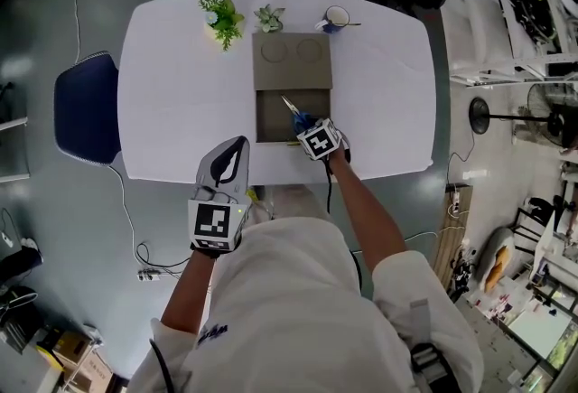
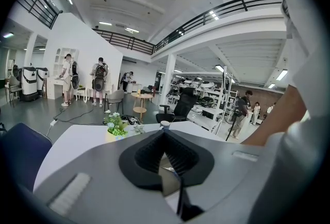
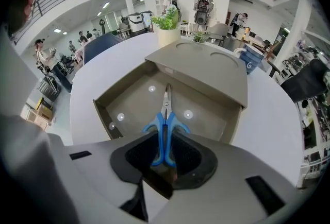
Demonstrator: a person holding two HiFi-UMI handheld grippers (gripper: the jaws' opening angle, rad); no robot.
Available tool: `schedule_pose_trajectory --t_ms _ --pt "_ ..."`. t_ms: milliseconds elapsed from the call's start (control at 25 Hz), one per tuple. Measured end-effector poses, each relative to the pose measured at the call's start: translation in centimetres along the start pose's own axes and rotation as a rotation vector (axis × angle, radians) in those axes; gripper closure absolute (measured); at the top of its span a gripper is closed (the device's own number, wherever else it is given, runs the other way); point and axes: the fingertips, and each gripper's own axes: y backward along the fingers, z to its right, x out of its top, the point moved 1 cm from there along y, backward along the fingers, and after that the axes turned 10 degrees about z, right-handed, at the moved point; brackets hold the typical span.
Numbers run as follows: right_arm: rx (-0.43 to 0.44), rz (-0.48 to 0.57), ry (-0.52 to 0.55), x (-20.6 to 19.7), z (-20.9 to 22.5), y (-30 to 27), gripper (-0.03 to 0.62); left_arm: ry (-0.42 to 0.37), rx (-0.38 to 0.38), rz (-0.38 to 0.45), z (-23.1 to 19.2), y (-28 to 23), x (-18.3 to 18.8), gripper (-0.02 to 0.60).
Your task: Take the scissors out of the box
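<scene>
Blue scissors [image 3: 165, 120] are clamped in the right gripper [image 3: 165, 138] over the open box [image 3: 134, 99]; the left gripper [image 2: 164, 134] is closed, empty.

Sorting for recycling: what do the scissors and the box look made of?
The scissors: blades bare metal, grey with dull shine; handles likely moulded plastic, smooth bright blue. The box: probably cardboard, matte grey-brown, with thin flat walls and a folded-back lid.

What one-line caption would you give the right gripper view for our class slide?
Right claw shut on blue-handled scissors, blades toward the open cardboard box.
</scene>
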Motion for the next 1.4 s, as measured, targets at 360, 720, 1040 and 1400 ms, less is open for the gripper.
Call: schedule_pose_trajectory --t_ms 360,720,1040,1400 --pt "-0.003 0.036 -0.030 0.8 -0.3 1.3 0.507 -0.002 -0.018 0.009 0.2 -0.1 0.4 0.581" --pt "-0.018 0.080 -0.068 1.1 -0.7 2.5 0.507 -0.012 -0.035 0.028 0.2 0.0 0.5 0.581" --pt "-0.030 0.152 -0.061 3.1 -1.1 5.6 0.507 -0.006 -0.040 0.048 0.0 -0.2 1.1 0.581" --pt "-0.055 0.241 -0.084 5.5 -1.3 9.9 0.507 0.008 -0.024 0.097 -0.1 -0.7 3.0 0.581"
